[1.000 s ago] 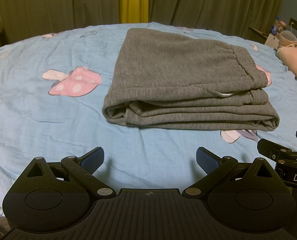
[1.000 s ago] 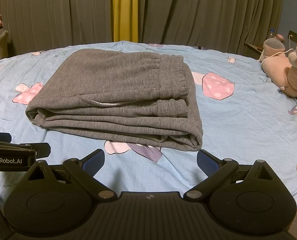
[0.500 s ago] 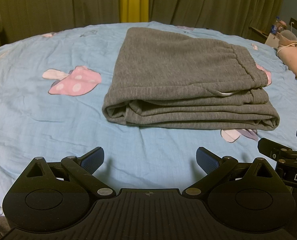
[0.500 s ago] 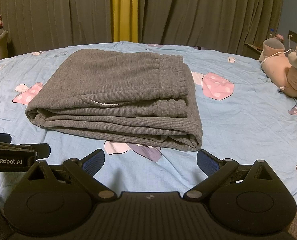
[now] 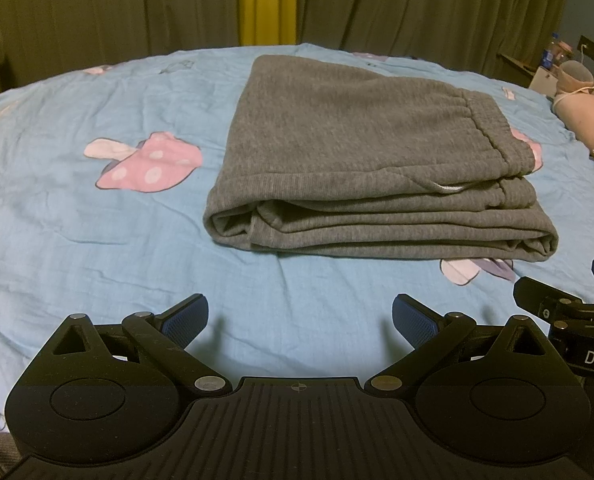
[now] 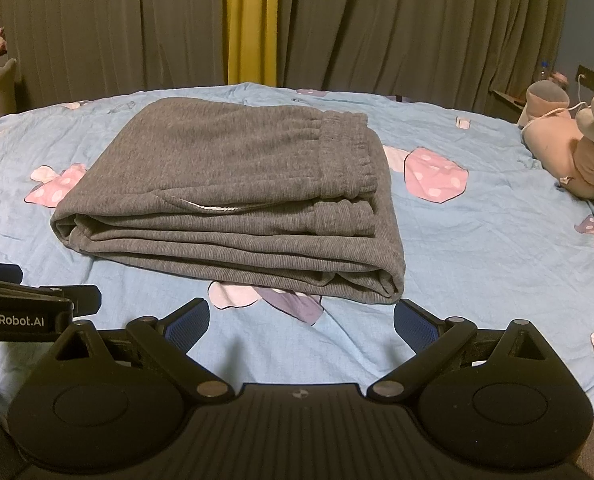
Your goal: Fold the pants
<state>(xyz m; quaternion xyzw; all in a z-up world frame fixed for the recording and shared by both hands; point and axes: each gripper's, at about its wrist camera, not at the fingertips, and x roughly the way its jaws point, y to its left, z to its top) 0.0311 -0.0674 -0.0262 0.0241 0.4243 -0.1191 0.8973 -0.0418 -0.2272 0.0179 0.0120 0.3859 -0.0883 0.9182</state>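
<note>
Grey sweatpants (image 5: 361, 152) lie folded into a thick rectangle on the blue bed sheet (image 5: 77, 240), waistband to the right, folded edges facing me. They also show in the right wrist view (image 6: 233, 192). My left gripper (image 5: 300, 318) is open and empty, held back from the pants' near edge. My right gripper (image 6: 301, 320) is open and empty, just short of the pants' near right corner. The two grippers sit side by side; part of each shows in the other's view.
The sheet has pink mushroom prints (image 5: 149, 166). Plush toys (image 6: 573, 148) lie at the bed's right side. Dark curtains (image 6: 377, 20) with a yellow strip hang behind the bed. A shelf with bottles (image 5: 553, 52) stands at the far right.
</note>
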